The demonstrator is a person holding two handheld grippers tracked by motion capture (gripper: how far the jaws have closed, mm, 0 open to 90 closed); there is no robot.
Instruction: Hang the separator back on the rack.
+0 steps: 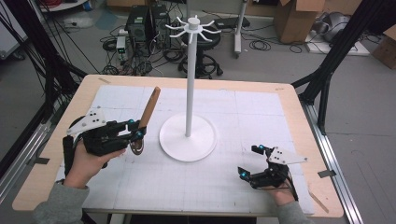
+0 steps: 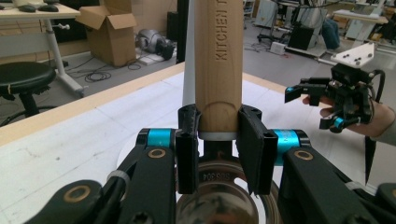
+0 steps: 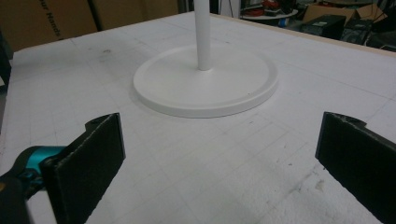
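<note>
Your left gripper [image 1: 135,129] clamps the utensil [image 1: 149,108], lifted; next, hook it on the rack [image 1: 193,28]. Right gripper [image 1: 250,161] waits, jaws wide.

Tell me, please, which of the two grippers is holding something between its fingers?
The left gripper: its fingers clamp the wooden-handled utensil beside the white stand. The right gripper rests open, with nothing between its fingers.
</note>
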